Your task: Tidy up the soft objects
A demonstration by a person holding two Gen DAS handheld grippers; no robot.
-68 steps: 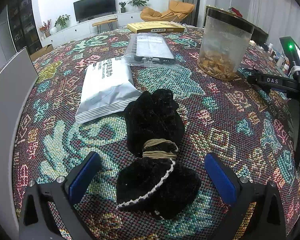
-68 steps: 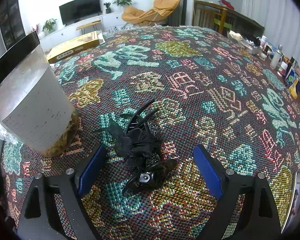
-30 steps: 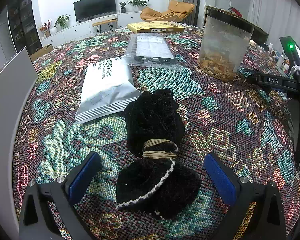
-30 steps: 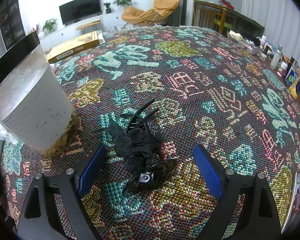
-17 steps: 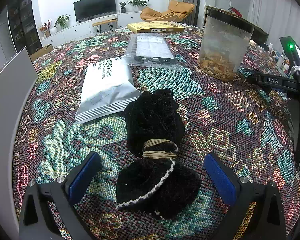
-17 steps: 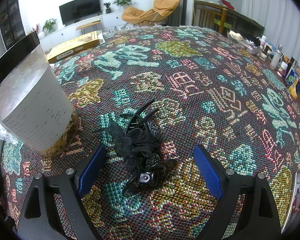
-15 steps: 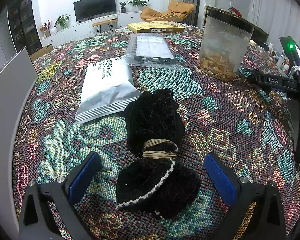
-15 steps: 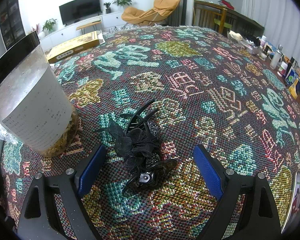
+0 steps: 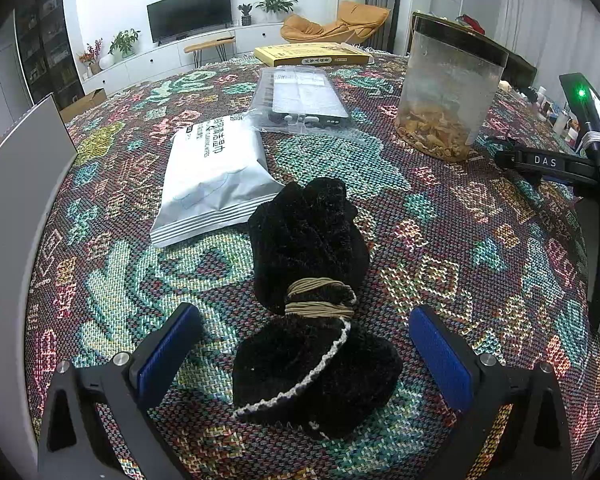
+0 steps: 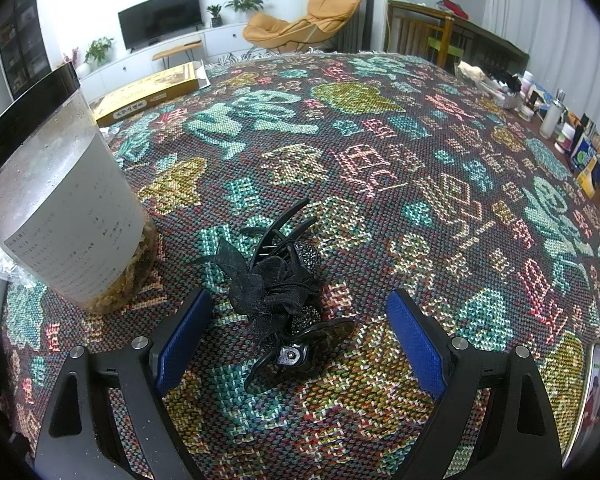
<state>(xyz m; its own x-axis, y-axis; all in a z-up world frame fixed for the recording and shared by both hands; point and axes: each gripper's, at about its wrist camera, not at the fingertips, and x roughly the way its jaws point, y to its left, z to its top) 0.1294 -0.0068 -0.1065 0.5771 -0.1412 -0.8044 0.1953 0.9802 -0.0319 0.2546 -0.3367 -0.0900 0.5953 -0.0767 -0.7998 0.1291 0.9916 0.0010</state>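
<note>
Both jaws wide open, holding nothing: left gripper straddles the black velvet pouch, so close at its tied neck (narrowest part); right gripper straddles the hair claw.

Changes logged against the earlier views: 1, and slight.

Item 1: in our right wrist view, the clear jar near the table's left edge shows more printed text on its white label than it did 2.3 s ago, and its outline sits a touch differently in frame. We cannot tell whether the jar or our camera shifted.

Between 1.0 s ago and now we find 0 differences in either view.
</note>
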